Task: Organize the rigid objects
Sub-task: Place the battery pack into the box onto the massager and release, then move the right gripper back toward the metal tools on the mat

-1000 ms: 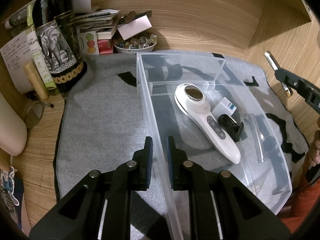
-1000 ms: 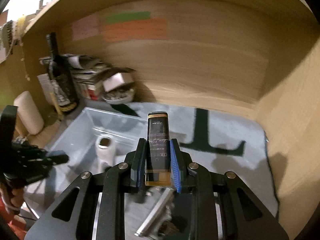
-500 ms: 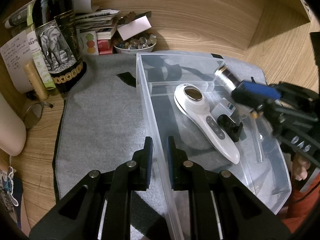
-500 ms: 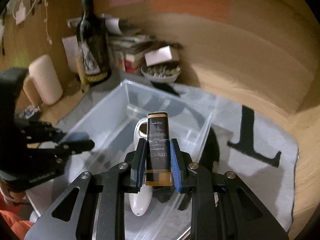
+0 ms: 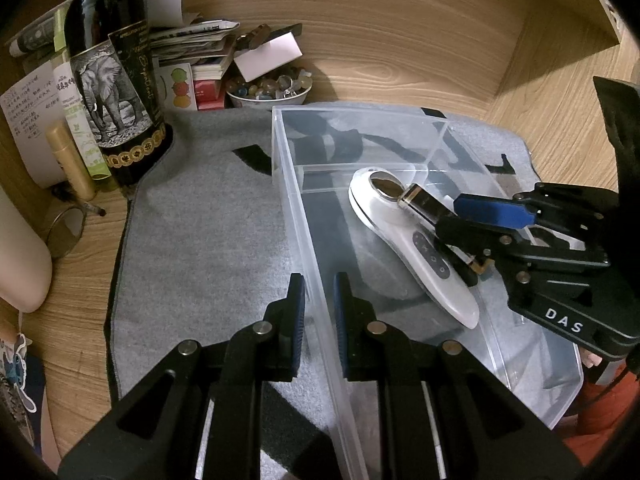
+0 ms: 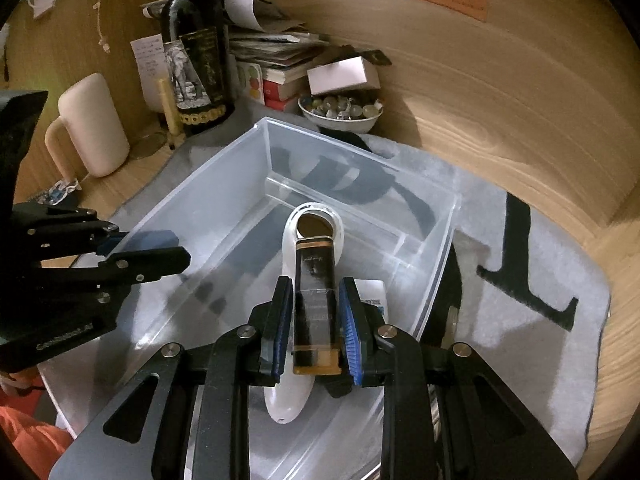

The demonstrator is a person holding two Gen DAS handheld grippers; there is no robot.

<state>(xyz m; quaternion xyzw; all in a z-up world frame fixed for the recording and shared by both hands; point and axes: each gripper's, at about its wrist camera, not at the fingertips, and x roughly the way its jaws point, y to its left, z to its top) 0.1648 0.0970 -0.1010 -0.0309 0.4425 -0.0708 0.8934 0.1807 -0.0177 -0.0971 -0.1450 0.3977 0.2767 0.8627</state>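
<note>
our left gripper [image 5: 319,312] was clamped on the near wall of the clear bin [image 5: 298,200]; our right gripper [image 6: 316,330], jaws opening, had the dark bottle [image 6: 316,284] between them above the white device [image 6: 290,396].

Wooden desk [image 5: 400,60], grey mat [image 5: 208,248], wine bottle [image 5: 116,80], marble bowl [image 5: 268,94]

Clear glossy plastic bin [image 6: 224,184] on matt grey felt mat [image 5: 208,240].
Between the right fingers [image 6: 280,320], a glossy dark bottle [image 6: 316,296]; beyond, smooth white plastic device [image 6: 288,248].
</note>
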